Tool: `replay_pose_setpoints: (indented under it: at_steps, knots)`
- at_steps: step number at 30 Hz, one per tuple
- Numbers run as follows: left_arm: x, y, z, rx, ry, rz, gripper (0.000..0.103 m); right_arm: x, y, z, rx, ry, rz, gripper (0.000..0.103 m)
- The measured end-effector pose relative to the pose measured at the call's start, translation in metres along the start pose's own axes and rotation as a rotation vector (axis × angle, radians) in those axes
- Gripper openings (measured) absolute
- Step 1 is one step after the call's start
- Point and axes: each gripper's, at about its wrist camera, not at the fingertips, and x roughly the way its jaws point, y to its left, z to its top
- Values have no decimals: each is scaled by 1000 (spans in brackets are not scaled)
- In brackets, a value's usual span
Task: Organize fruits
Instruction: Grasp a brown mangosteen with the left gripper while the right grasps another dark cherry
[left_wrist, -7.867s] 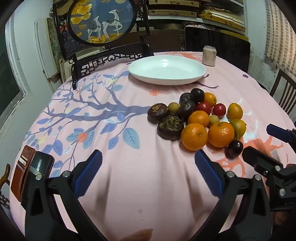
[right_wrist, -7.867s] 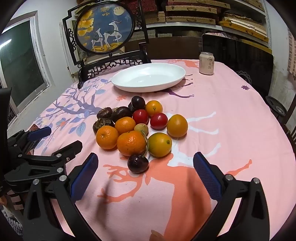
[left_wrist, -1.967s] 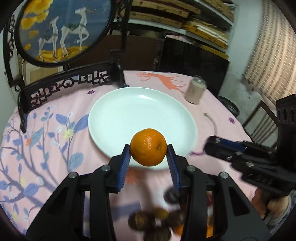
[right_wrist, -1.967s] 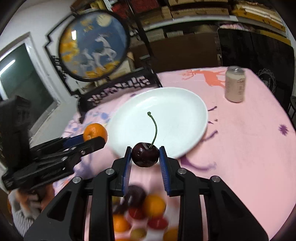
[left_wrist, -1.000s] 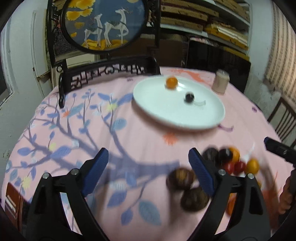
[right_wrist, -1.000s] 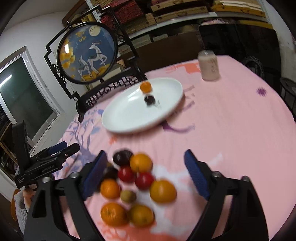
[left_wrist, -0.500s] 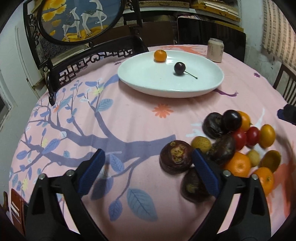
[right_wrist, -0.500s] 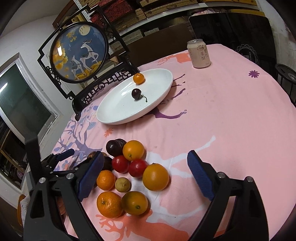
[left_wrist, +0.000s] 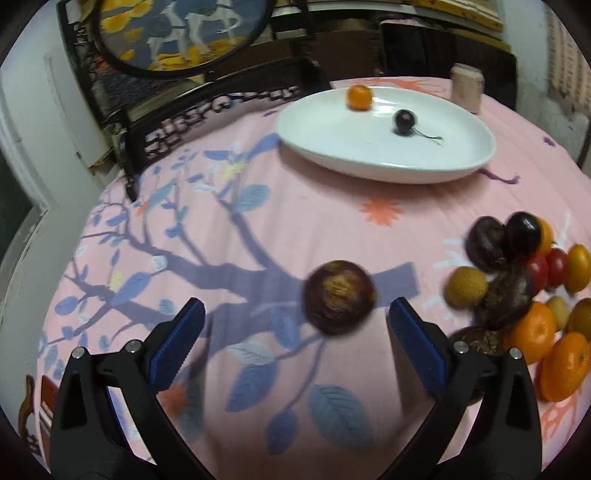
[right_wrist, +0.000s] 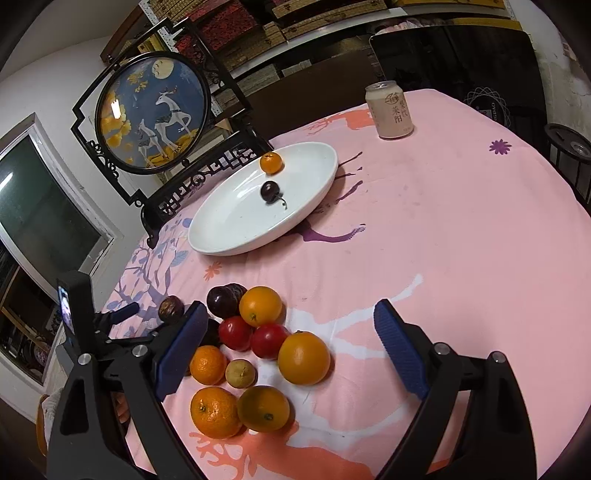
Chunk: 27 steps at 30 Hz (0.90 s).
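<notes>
A white plate (left_wrist: 388, 162) sits in the upper right of the left wrist view and upper centre of the right wrist view (right_wrist: 236, 236). On it lie a small orange (left_wrist: 359, 96) near the far rim and a dark cherry (left_wrist: 405, 122) with its stem trailing to the right; the two are apart from each other. In the right wrist view the same small orange (right_wrist: 271, 163) sits above the cherry (right_wrist: 269, 191).

The remaining fruits lie in a loose heap on the pink tablecloth (right_wrist: 461, 240), below the plate. In the right wrist view, lower centre, a large orange (right_wrist: 303, 357) touches a red tomato (right_wrist: 269, 340), with another orange (right_wrist: 260, 306) above them, two tangerines and a small yellowish fruit (right_wrist: 241, 373) to the lower left, and dark plums (right_wrist: 224, 298) at the top of the heap.

A brown wrinkled passion fruit (left_wrist: 339, 297) lies apart from the heap, at centre of the left wrist view, blurred. The left gripper (left_wrist: 293, 341) has just been opening its jaws; they stand wide with blue pads on either side, and the passion fruit sits just above the gap, touching neither pad.

The right gripper (right_wrist: 291, 345) also stands wide and holds nothing, its pads framing the heap in the lower part of the frame.

A drink can (right_wrist: 390, 110) stands upright in the upper right, well apart from the plate. A round deer screen (right_wrist: 153, 110) in a black frame stands at the upper left.
</notes>
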Motion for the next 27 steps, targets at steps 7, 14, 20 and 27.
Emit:
replay_pose_setpoints:
  at_steps: [7,14,20,27]
  knots:
    - [17,16,2,-115,86,-99,101,9,30,-1,-130,-4,86,91]
    - [16,11,0,-112,83,-95,101,46,87,-9,-468,16,-4,63]
    - [16,13,0,-115,84,-95,101,70,85,-12,-518,59,-42,33]
    - [17,13,1,-110,79,-93,101,70,90,-14,-535,72,-32,27]
